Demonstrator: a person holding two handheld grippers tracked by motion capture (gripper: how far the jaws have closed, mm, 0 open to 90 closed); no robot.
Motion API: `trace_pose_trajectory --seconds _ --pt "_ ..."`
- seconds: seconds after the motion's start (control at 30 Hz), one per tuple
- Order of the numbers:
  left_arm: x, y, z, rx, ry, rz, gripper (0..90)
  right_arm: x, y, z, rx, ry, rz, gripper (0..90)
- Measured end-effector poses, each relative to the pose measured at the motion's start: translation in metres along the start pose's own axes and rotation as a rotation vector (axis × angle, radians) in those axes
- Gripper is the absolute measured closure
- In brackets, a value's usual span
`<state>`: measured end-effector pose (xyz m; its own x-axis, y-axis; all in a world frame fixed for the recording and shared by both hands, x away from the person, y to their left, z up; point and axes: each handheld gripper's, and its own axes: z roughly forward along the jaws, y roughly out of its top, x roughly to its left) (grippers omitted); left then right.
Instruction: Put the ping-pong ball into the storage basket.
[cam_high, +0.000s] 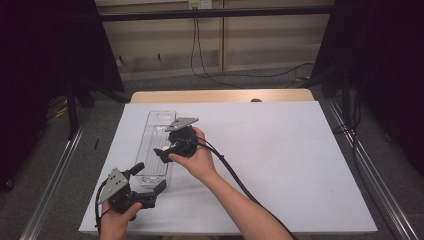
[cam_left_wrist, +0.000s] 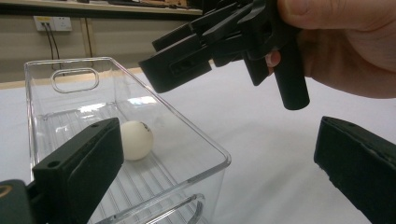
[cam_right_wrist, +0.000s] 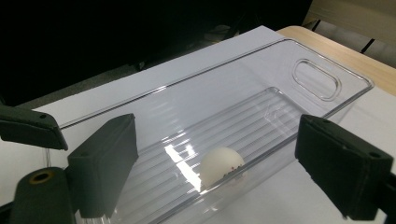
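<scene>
One white ball (cam_right_wrist: 220, 167), one clear bin (cam_right_wrist: 261, 70), two grippers.

High view sits above the person's side, facing forward and down over the whole white bench (cam_high: 280, 150), far off. Left gripper view rides low and close at the near end of the clear bin (cam_left_wrist: 196, 140), facing along it, with the right tongs (cam_left_wrist: 187, 70) overhead. Right gripper view looks down into that bin (cam_right_wrist: 327, 70) from just above; both share the bin and its white ball (cam_right_wrist: 222, 168).
</scene>
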<state>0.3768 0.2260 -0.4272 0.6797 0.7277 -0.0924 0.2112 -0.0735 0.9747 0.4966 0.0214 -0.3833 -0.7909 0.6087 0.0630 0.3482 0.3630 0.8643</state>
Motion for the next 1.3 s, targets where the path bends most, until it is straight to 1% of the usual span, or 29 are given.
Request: trace_pose_trajectory --seconds 0.07,0.13,0.17,0.2,0.23,0.3,0.33,0.37,0.4,0.47,0.53,0.83,0.97,1.0,1.03,1.07,1.13,1.17,1.23,1.3 --pt "0.000 0.000 0.000 -0.001 0.001 0.002 1.6 -0.002 0.000 -0.003 -0.005 -0.003 0.004 11.8" --pt "0.001 0.000 0.000 0.000 0.006 0.015 1.6 -0.004 -0.001 -0.006 -0.009 -0.012 0.007 10.5" --pt "0.000 0.000 0.000 0.001 0.002 0.004 1.6 -0.004 -0.001 -0.007 -0.011 -0.011 0.009 10.5" --pt "0.000 0.000 0.000 0.007 -0.003 0.009 1.7 -0.005 -0.002 -0.009 -0.013 -0.009 0.006 10.2" --pt "0.000 0.000 0.001 0.001 -0.011 0.006 1.6 -0.006 -0.002 -0.010 -0.011 -0.013 0.014 9.7" --pt "0.000 0.000 0.001 0.006 -0.014 0.014 1.6 -0.007 -0.004 -0.012 -0.009 -0.010 0.022 9.6" --pt "0.000 0.000 0.001 0.009 -0.008 0.016 1.7 -0.008 -0.004 -0.013 -0.009 -0.008 0.016 9.4" --pt "-0.002 0.000 0.002 0.000 -0.011 -0.002 1.6 -0.008 -0.005 -0.013 -0.009 -0.012 0.017 9.3" --pt "-0.002 -0.001 0.002 0.003 -0.010 -0.006 1.6 -0.008 -0.005 -0.014 -0.005 -0.013 0.019 9.3" --pt "-0.002 -0.001 0.002 0.002 -0.009 0.003 1.6 -0.009 -0.007 -0.014 -0.004 -0.010 0.016 9.3" --pt "-0.002 -0.001 0.002 0.002 -0.009 0.002 1.6 -0.009 -0.008 -0.014 -0.005 -0.012 0.025 9.2" --pt "-0.002 0.000 0.002 0.008 -0.003 0.004 1.6 -0.012 -0.011 -0.017 -0.010 -0.013 0.024 8.9" --pt "-0.003 -0.001 0.003 0.012 -0.003 0.005 1.7 -0.013 -0.013 -0.019 -0.010 -0.018 0.032 8.9" --pt "-0.002 -0.001 0.003 0.010 -0.009 0.007 1.6 -0.013 -0.013 -0.020 -0.010 -0.020 0.029 8.9" --pt "-0.003 -0.001 0.003 0.003 -0.008 -0.003 1.7 -0.014 -0.014 -0.020 -0.012 -0.016 0.031 8.9" --pt "-0.003 -0.001 0.003 0.011 -0.008 0.007 1.7 -0.014 -0.014 -0.021 -0.015 -0.016 0.030 8.9" --pt "-0.003 -0.001 0.003 0.012 -0.005 0.005 1.6 -0.015 -0.015 -0.023 -0.018 -0.017 0.034 8.9" --pt "-0.003 -0.001 0.003 0.016 -0.013 0.010 1.7 -0.015 -0.016 -0.024 -0.018 -0.017 0.036 8.9" --pt "-0.004 -0.001 0.004 0.012 -0.001 0.002 1.6 -0.015 -0.017 -0.027 -0.024 -0.024 0.035 8.7" --pt "-0.004 -0.001 0.004 0.015 -0.006 0.006 1.6 -0.016 -0.018 -0.030 -0.029 -0.020 0.033 8.7"
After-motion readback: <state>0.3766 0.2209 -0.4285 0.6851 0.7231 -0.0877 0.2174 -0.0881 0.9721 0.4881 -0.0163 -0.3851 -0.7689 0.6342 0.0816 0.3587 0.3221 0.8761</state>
